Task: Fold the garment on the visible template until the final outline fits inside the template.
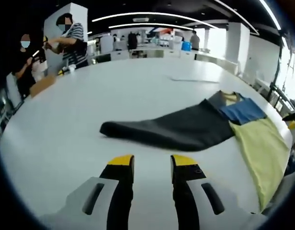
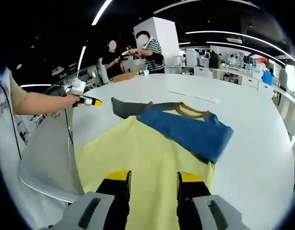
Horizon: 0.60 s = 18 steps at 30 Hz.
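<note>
Meanwhile, both tools [image 1: 151,167] [image 2: 154,182] hover, parted, over the garment [image 2: 152,153].

Bench [image 1: 138,91]: large, white, rounded.
People [image 1: 71,40]: two standing at the far edge, one in a striped shirt.
Ceiling lights [image 1: 147,14]: long curved strips.
Blue container [image 1: 186,46]: distant, on a counter.

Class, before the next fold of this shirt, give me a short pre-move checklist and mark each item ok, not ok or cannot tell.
1. Left gripper open, holding nothing: ok.
2. Right gripper open above the yellow panel: ok.
3. Dark sleeve stretched out on the table, not folded in: not ok.
4. Blue sleeve folded over the yellow panel: ok.
5. Template outline under the garment: cannot tell.
6. Whole garment in sight: ok.
</note>
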Each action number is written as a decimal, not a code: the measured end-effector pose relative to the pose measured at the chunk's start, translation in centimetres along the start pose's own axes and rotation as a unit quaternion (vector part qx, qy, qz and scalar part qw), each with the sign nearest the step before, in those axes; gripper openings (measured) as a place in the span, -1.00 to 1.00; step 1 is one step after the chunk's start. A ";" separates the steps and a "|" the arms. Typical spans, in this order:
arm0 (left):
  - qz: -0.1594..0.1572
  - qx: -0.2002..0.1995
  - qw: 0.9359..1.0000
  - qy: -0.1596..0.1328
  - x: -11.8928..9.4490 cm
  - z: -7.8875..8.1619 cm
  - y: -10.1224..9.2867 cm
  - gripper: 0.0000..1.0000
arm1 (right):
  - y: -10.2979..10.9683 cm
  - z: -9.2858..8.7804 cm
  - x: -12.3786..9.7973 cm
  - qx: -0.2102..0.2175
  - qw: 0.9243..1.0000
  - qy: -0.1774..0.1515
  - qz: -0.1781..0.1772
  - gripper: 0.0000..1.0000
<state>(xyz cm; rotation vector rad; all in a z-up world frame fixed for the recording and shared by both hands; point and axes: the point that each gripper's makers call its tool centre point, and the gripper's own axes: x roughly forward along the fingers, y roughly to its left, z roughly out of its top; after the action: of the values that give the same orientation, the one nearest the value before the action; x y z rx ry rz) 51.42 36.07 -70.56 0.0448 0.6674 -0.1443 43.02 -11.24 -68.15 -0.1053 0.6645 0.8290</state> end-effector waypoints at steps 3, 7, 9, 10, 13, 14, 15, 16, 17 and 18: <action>0.007 0.001 1.000 0.005 0.4 0.0 0.4 -0.46 | -0.1 -0.1 -0.1 -0.001 1.000 0.001 -0.003 -0.31; 0.014 0.003 1.000 0.012 0.9 0.0 0.9 -0.48 | -0.2 -0.3 -0.2 0.001 1.000 0.004 -0.005 -0.31; 0.015 0.006 1.000 0.015 1.2 0.0 1.1 -0.50 | -0.4 -0.3 -0.3 0.000 1.000 0.005 -0.007 -0.31; 0.017 0.010 1.000 0.019 1.4 -0.1 1.2 -0.50 | -0.3 -0.4 -0.2 0.003 1.000 0.005 -0.006 -0.31; 0.022 0.011 0.999 0.025 1.9 -0.2 1.8 -0.52 | -0.4 -0.4 -0.2 0.003 1.000 0.007 -0.007 -0.31; 0.025 0.010 0.999 0.027 2.1 -0.3 2.1 -0.53 | -0.4 -0.4 -0.3 0.004 1.000 0.007 -0.007 -0.31; 0.027 0.011 0.999 0.028 2.2 -0.3 2.3 -0.55 | -0.5 -0.4 -0.3 0.004 1.000 0.007 -0.008 -0.31; 0.028 0.012 0.999 0.030 2.4 -0.3 2.4 -0.57 | -0.5 -0.4 -0.3 0.005 1.000 0.006 -0.009 -0.31; 0.029 0.015 0.999 0.032 2.5 -0.3 2.5 -0.59 | -0.5 -0.4 -0.3 0.007 1.000 0.006 -0.009 -0.31; 0.029 0.015 0.999 0.033 2.7 -0.3 2.6 -0.60 | -0.5 -0.4 -0.3 0.007 1.000 0.007 -0.010 -0.31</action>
<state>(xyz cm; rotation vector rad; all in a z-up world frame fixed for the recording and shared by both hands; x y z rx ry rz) 53.75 38.38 -72.45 0.0986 0.7293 -0.0971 43.03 -11.95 -68.42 -0.1045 0.6826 0.8049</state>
